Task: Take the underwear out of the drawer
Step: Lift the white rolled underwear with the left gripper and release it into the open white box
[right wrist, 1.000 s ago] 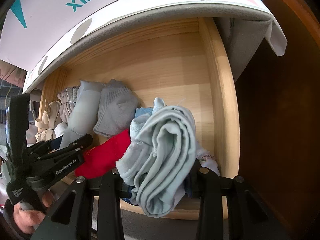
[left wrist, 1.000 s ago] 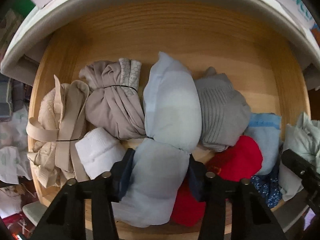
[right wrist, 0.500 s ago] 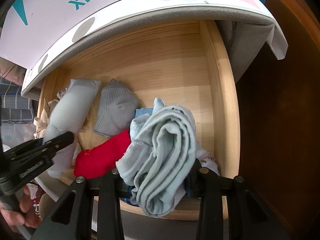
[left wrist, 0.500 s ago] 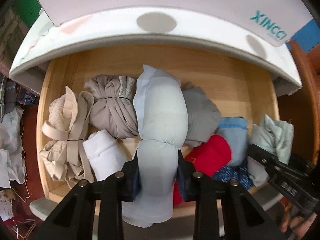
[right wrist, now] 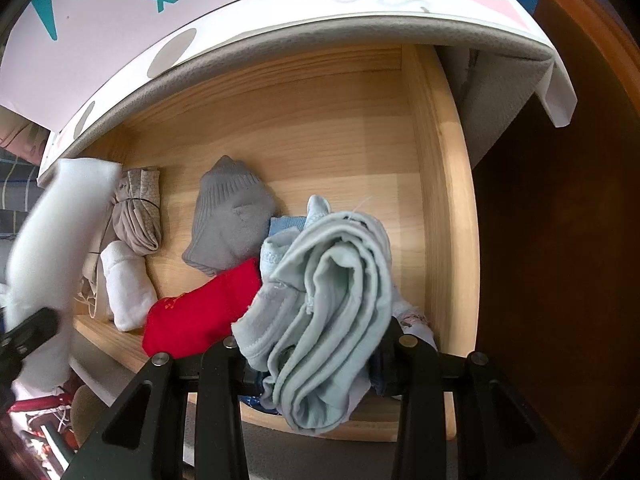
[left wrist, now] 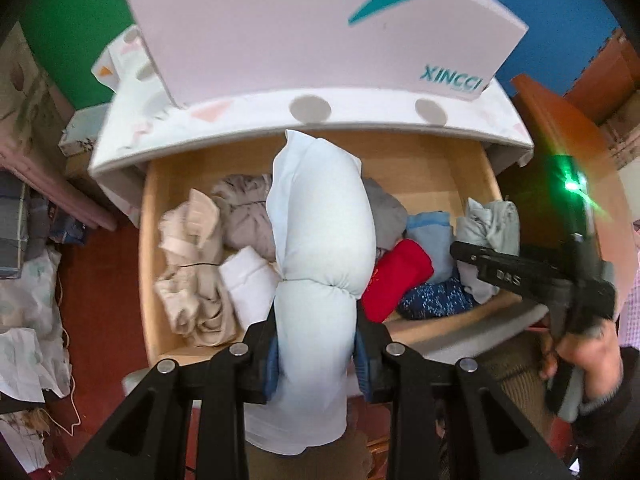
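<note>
The left hand-held gripper [left wrist: 314, 354] is clamped on the lower half of a pale blue underwear roll [left wrist: 320, 236] held above the wooden drawer [left wrist: 432, 164], while the right hand-held gripper [right wrist: 316, 352] pinches a soft, light grey-green folded pair [right wrist: 328, 300] that looks easily squashed.

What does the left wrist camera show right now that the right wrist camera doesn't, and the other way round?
Left wrist only: the left gripper shut on the pale blue tied fabric bundle, the beige strappy garment, the dark blue speckled cloth, and a hand holding the right gripper.

Right wrist only: the right gripper shut on the pale green folded underwear.

Both: the wooden drawer, red folded garment, grey ribbed sock, white rolled sock.
</note>
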